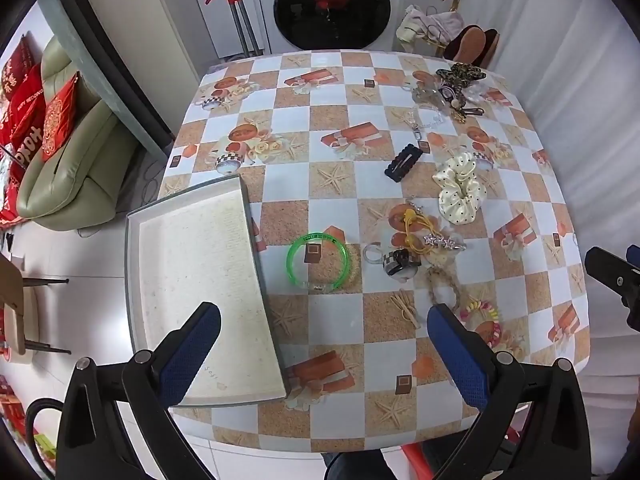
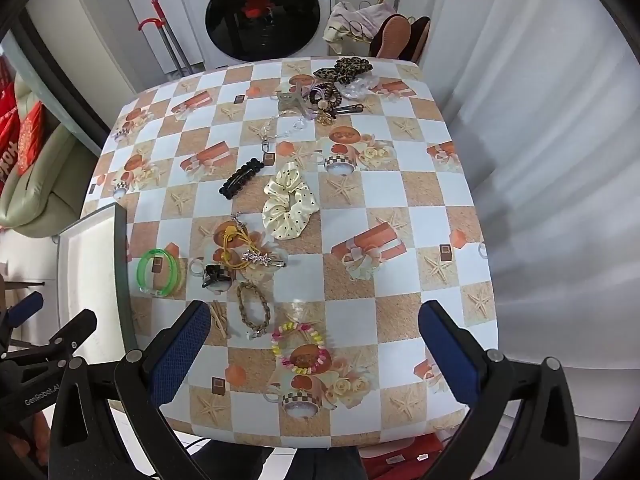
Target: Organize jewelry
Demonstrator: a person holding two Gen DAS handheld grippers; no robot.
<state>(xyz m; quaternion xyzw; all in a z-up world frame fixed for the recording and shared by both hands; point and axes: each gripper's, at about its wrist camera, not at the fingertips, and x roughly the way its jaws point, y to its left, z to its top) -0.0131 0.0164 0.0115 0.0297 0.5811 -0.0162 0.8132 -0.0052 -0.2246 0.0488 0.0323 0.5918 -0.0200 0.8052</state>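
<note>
behind the table stands a washing machine, and the table itself wears a checkered cloth printed with starfish and gift boxes. nothing has gone into the tray yet, as far as i can see; its pale floor is bare.

the jewelry is loose on the cloth. a green bangle lies flat just beside the tray's right wall, toward the near edge. right of it sits a small heap: a yellow hair tie, a silver star clip and a black claw clip. nearer the front edge lie a braided rope bracelet and a pastel bead bracelet. further back are a cream dotted scrunchie, a black barrette with its long axis slanting toward the far right corner, and a tangle of pieces by that corner.

the tray sits at the left edge, overhanging it.

my left gripper hangs above the near edge with its blue pads spread wide, holding nothing; the bangle lies straight ahead between my fingers, so i judge this hand the nearer one for it. my right gripper is spread wide and empty too, with the bead bracelet ahead in its gap.
</note>
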